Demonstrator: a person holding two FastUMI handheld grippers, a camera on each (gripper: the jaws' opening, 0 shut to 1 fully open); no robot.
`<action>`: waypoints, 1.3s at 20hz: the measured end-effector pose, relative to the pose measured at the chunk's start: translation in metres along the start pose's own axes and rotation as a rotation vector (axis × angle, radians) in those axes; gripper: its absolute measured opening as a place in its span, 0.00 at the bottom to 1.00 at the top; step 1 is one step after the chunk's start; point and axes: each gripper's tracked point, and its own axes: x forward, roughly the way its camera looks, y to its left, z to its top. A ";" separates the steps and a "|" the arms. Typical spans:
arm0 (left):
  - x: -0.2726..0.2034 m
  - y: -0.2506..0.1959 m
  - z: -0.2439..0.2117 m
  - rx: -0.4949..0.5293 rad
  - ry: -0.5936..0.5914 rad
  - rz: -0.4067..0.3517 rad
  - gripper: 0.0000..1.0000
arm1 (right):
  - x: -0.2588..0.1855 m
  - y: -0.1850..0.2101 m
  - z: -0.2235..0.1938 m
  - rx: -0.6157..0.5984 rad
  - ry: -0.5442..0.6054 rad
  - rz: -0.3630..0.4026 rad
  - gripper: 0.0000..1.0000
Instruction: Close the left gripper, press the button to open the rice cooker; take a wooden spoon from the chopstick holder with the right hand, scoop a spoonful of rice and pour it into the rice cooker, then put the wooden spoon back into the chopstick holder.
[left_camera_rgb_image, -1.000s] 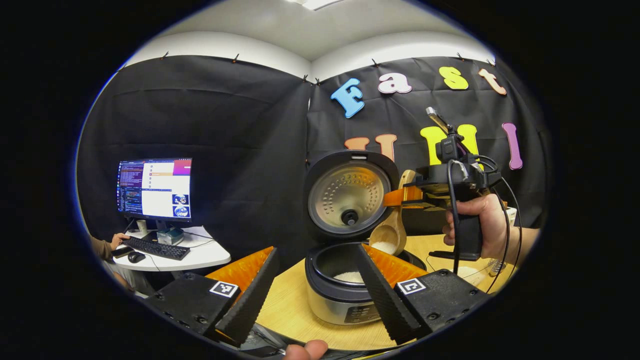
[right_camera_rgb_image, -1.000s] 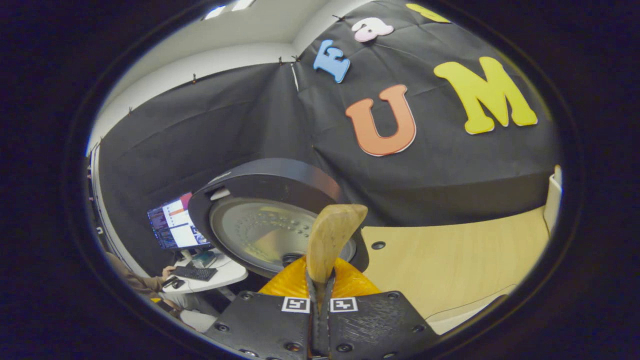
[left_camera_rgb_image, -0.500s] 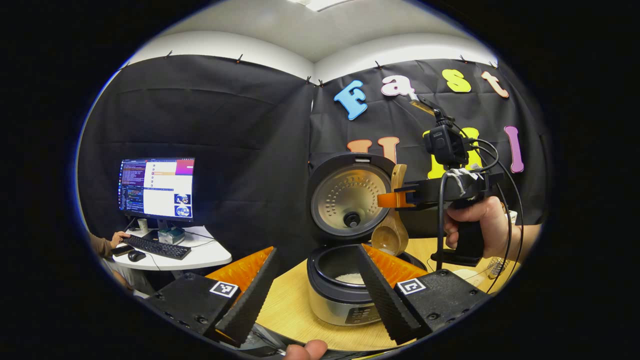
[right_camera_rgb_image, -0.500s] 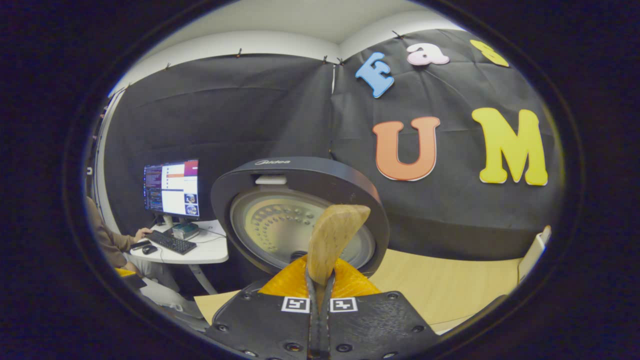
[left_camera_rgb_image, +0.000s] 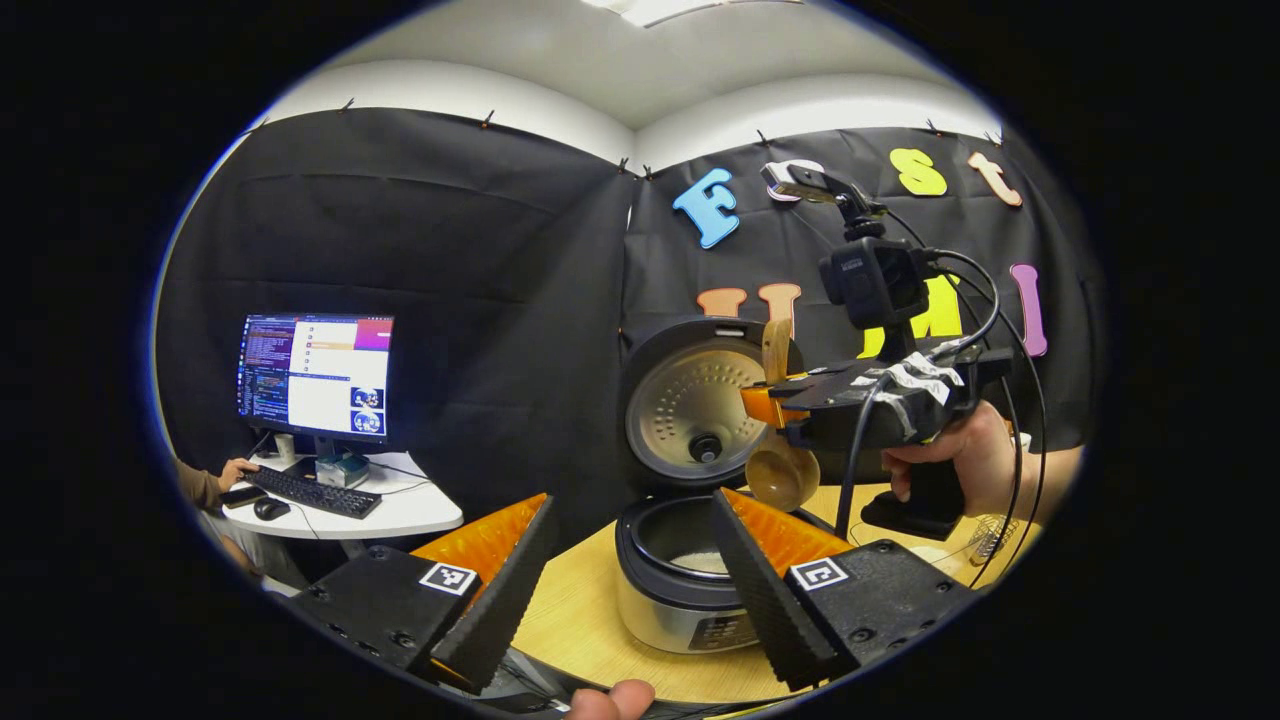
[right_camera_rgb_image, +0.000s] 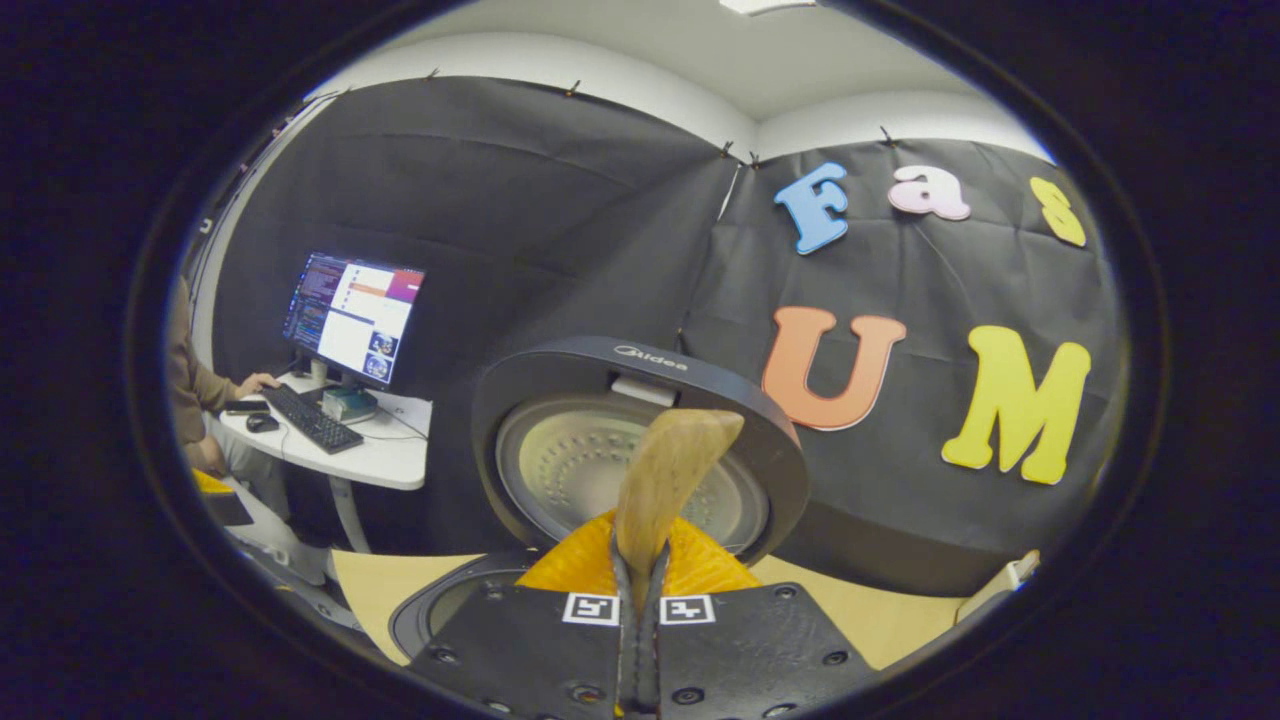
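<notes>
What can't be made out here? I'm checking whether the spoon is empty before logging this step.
- Wooden spoon bowl, left gripper view: faces away; its inside is hidden.
- Spoon bowl, right gripper view: below the right gripper, out of sight.
- Rice cooker pot, left gripper view: partly blocked by the left gripper.

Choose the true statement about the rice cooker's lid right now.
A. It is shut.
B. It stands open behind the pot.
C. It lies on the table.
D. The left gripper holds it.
B: the lid stands raised behind the rice cooker, its inner plate facing the camera.
</notes>
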 end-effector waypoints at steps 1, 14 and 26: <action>-0.001 0.000 0.001 -0.006 -0.002 -0.002 0.98 | 0.001 0.000 -0.002 0.013 0.006 0.007 0.00; -0.008 -0.031 0.013 -0.042 -0.029 -0.093 0.98 | -0.041 -0.058 -0.006 0.351 -0.018 0.042 0.00; -0.008 -0.083 0.010 -0.010 -0.022 -0.183 0.97 | -0.199 -0.246 -0.078 0.416 -0.071 -0.329 0.00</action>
